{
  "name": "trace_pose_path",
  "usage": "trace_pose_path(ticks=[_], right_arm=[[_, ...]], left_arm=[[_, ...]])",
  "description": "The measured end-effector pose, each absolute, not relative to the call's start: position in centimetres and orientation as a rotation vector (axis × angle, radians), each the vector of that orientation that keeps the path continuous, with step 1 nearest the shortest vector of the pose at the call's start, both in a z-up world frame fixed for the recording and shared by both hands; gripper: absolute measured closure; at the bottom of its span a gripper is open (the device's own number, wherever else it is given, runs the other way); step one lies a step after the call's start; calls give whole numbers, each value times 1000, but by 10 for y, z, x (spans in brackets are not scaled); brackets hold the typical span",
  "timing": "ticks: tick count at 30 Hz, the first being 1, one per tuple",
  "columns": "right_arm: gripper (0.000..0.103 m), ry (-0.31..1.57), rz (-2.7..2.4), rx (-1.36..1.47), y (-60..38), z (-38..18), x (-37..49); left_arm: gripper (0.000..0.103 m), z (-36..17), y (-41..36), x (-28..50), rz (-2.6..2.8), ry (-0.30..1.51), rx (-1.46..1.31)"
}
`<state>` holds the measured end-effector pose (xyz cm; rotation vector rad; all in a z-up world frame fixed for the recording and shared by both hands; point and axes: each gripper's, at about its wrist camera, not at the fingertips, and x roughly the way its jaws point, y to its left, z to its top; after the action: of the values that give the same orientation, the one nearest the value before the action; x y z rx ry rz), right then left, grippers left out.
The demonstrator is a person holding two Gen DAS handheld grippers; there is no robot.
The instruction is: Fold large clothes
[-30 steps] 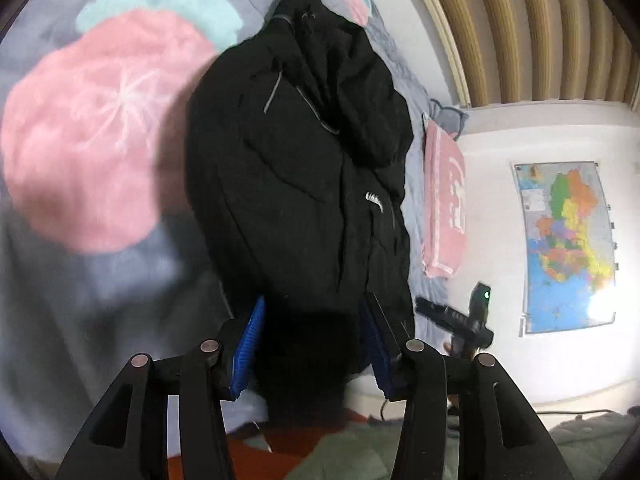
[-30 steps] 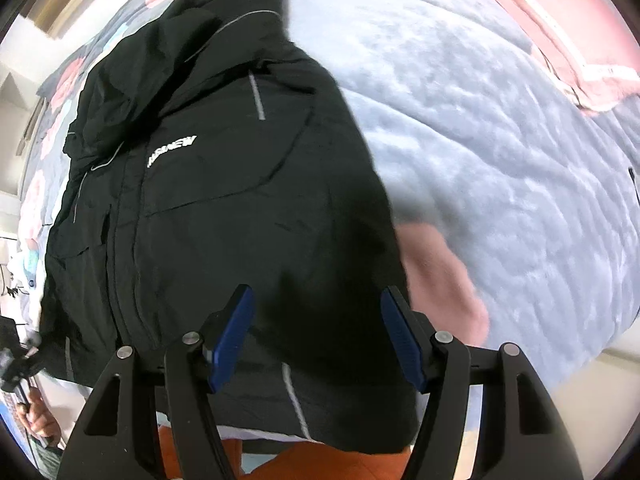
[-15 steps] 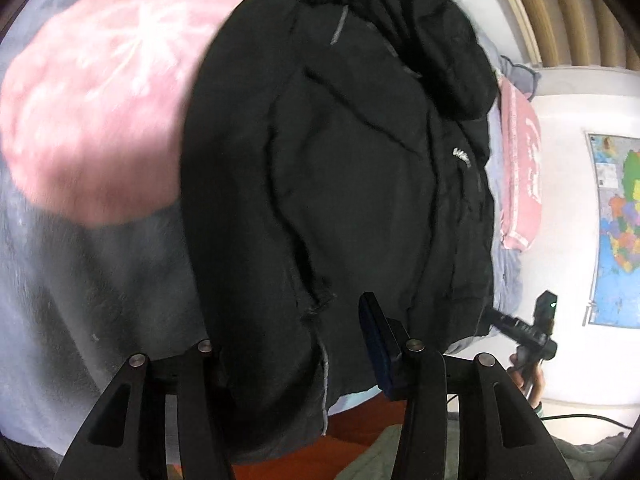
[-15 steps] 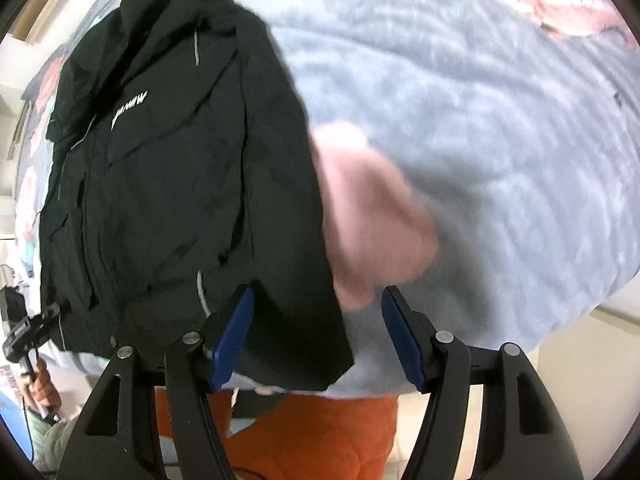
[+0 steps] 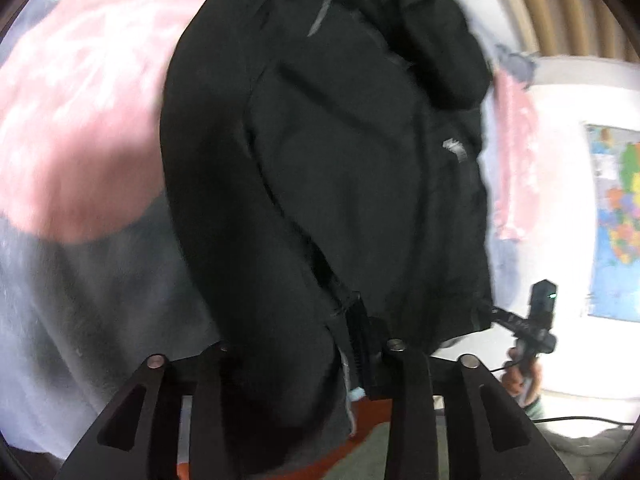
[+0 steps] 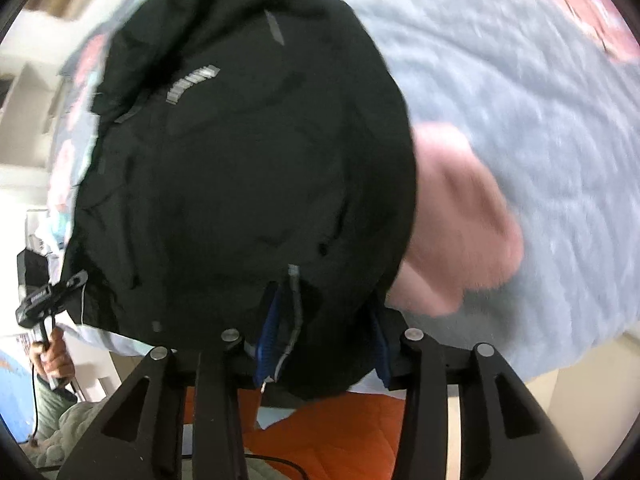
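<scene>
Jacket (image 5: pixel 340 184) is black, grey reflective strips plus a grey-white chest logo at 10 o'clock in my right view. Blanket (image 6: pixel 520 92) under it: grey-blue fleece, big pink blobs, a bit of teal. My right gripper (image 6: pixel 324 344) is black with blue pads; left gripper (image 5: pixel 296 360) black. Pink pillow (image 5: pixel 514 168) at 3 o'clock, multicolour map (image 5: pixel 618 220) on white wall, orange quilt (image 6: pixel 340 428) at 6.

left wrist: close, along claw | right wrist: likewise | shared: black jacket (image 5: pixel 340 168)
</scene>
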<state>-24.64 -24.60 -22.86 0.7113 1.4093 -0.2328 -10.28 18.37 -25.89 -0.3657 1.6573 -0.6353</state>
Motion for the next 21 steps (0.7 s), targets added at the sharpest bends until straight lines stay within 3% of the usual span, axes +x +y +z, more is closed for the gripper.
trace_pose_path(ticks=[2,5,6,7,8,9,10,21], right_arm=[[39,1450,-266,737,-247,-245,-254],[36,1446,-255,810,-249,-254,-262],[41,1427,-252,818,-250,-250,-264],[59,1395,-234,834,-251,-245,-264],[67,1357,-209,860,-253,-238,-262],[72,1323,-199,872,-254,-231,-261],[78,1281,-198,866,-255,-219,-257],[82,1095,-146,749,-297,-131,-199]], left_arm=[[60,-274,183,-109,-601,1709,-322],[60,-277,184,-110,-592,1687,-351],[60,-275,185,-109,-593,1672,-366],[67,-270,184,-108,-603,1642,-383],[75,-263,184,-107,-625,1611,-397],[84,-255,182,-105,-650,1578,-417],[85,-249,180,-103,-666,1557,-430],[87,-151,198,-41,-725,1250,-593]])
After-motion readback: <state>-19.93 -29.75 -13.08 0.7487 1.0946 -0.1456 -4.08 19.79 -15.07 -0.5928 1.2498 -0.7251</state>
